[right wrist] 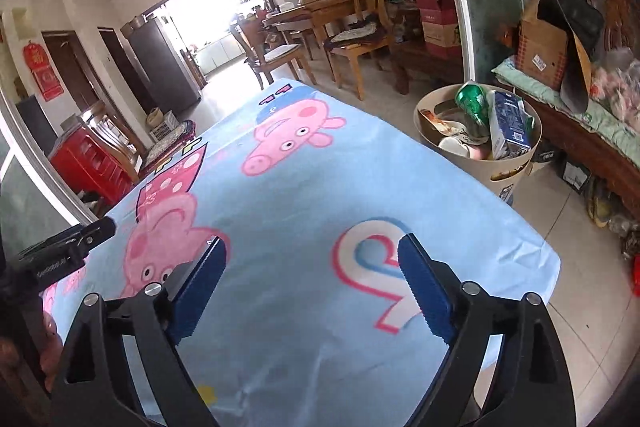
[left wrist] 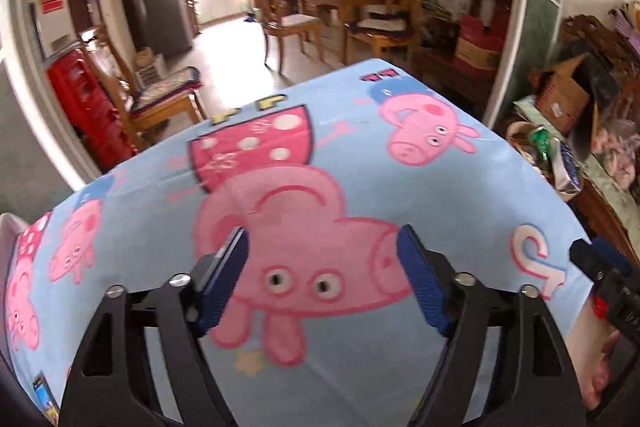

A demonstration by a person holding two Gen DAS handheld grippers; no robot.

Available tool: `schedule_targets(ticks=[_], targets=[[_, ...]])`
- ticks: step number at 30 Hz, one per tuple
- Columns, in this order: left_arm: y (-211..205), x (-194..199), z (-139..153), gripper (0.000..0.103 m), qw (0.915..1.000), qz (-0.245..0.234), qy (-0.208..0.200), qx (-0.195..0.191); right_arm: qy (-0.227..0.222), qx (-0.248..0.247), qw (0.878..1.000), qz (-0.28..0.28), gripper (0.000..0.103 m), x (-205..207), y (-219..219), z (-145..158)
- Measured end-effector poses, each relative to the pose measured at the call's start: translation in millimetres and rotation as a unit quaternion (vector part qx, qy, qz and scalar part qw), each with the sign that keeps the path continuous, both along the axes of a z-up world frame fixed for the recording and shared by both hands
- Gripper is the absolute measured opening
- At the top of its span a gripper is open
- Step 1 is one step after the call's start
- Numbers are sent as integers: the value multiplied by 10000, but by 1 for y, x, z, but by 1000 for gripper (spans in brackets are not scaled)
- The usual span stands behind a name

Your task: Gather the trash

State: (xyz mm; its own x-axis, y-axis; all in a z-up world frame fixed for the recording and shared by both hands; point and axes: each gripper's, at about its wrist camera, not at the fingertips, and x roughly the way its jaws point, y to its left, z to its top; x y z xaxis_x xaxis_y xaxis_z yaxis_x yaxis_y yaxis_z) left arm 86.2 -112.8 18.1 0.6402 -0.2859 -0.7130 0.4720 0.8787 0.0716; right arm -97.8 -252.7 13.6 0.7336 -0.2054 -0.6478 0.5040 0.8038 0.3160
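Observation:
A table under a light-blue cartoon-pig cloth [left wrist: 360, 195] [right wrist: 304, 211] fills both views, and no loose trash shows on it. My left gripper [left wrist: 322, 247] hangs open over the cloth with nothing between its blue pads. My right gripper [right wrist: 312, 259] is open too, above the cloth's near right part, also holding nothing. A beige trash bin [right wrist: 516, 173] stands on the floor past the table's right edge. It holds a green bottle [right wrist: 472, 103], a blue carton [right wrist: 510, 129] and other scraps. In the left wrist view the bin [left wrist: 518, 131] peeks out behind the table's right edge.
Wooden chairs [right wrist: 276, 57] and a dining table [right wrist: 320, 11] stand behind. A red crate stack [right wrist: 92, 163] is at the left. A cardboard box [right wrist: 548, 43] sits on a carved wooden bench [right wrist: 592, 147] at the right. The other gripper shows at each view's side edge.

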Motion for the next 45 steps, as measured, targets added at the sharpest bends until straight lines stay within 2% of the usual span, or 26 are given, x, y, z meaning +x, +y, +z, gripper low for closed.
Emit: schedule_targets(ticks=[4,6,11,16,24,37,45], targets=[[17,-8,7,85,9998,48,-147,-129,-19,-81,9999,-135,94,-4,10,11],[19,-12,11,92,9996,51,-222,-160,-20,-149,9997,-199,95,-5,15,17],[23,-20,20,97,9988,89,-423,-237,-115,-251,9995,-132,95,-10,24,30],[26,-27,24,97,9982,127,-529,-237,-121,-184,9997,-139,95,-12,25,29],[21,-34,15,97,9993,-19,-295,-219,73,311,9988,-370,95,-15,13,14],[0,-42,5,97,9997,-198,41,-98,155,351,9980,-507,95,-33,6,20],[-11,-43,-6,97,9995,-110,290,65,355,586,9963,-515,95,-32,-1,3]])
